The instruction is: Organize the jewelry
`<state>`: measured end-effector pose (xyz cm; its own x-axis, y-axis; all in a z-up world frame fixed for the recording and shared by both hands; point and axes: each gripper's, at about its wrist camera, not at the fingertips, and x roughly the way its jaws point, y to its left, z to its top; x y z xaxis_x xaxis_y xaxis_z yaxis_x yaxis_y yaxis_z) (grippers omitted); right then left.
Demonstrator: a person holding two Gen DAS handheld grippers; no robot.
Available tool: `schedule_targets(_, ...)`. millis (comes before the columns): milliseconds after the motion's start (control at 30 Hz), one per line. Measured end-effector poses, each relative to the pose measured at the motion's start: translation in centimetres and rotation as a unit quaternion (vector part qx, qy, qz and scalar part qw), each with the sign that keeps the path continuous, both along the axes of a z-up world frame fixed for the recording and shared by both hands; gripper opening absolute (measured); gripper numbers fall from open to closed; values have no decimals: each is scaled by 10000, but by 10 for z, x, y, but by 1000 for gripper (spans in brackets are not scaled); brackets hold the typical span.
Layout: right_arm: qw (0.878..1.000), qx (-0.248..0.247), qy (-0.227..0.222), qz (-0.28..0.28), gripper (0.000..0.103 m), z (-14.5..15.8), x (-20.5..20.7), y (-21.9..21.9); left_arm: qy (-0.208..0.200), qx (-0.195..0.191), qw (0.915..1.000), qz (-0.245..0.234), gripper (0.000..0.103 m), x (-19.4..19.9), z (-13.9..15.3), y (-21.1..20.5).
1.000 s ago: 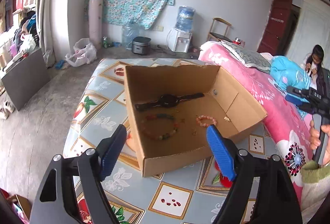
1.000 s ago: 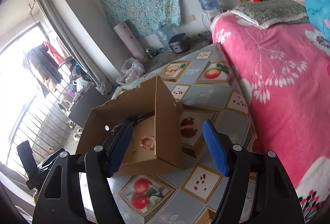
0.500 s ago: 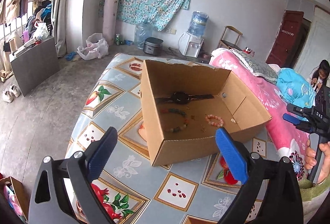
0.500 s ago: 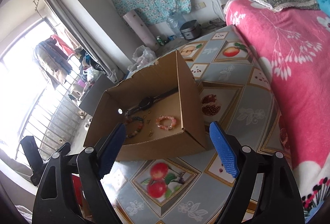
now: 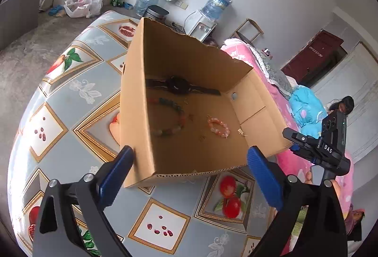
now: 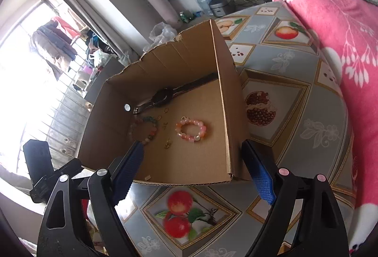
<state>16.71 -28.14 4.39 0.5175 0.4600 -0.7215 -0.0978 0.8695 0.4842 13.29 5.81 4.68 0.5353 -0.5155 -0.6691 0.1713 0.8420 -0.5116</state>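
Right wrist view: both empty grippers, left (image 5: pixel 189 173) and right (image 6: pixel 192 168), spread wide; we should descend squarely over the pink beaded bracelet (image 6: pixel 191 131) in the open brown cardboard box (image 6: pixel 222 82).

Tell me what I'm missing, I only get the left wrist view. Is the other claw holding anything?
Observer: No. The right claw is open. Its jaws have just been widening, with nothing held between them, and it hovers at the near edge of the box.
Operator: The box wall hides the left end of the watch from me. Where does it finish?
Observer: Its buckle end lies beside a round hole in that wall.
Operator: And the rest of the colourful bracelet?
Observer: It is a complete loop lying flat, apart from the pink bracelet.
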Motion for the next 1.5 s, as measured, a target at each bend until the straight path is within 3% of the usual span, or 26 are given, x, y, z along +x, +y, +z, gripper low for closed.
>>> schedule_targets(233,10000,-21,88,-3,81,0,-16,-2,92,72,9999,13,94,-13,4,-3)
schedule_targets(567,9997,77,205,-49,81,1,-79,-5,235,88,9997,-42,94,-73,6,-2)
schedule_targets(733,9999,14,90,-131,81,1,-90,-5,67,259,9996,-71,94,-87,5,-5)
schedule_targets(800,9997,-10,5,-240,81,4,-96,-8,-141,524,9984,161,94,-96,11,-2)
schedule_targets(1067,9924,-656,-635,-819,85,35,-155,-17,-1263,989,9849,649,98,-152,53,3)
schedule_targets(1300,9725,-1961,-1113,-577,94,42,-193,23,-1094,1386,9830,495,98,-170,52,-26)
schedule_targets(1400,9612,-2392,-1263,-541,95,39,-200,37,-1127,1964,9715,702,98,-173,49,-39)
schedule_targets(1500,9557,-2495,-1417,-657,95,37,-201,43,-1573,2532,9491,1024,98,-181,52,-50)
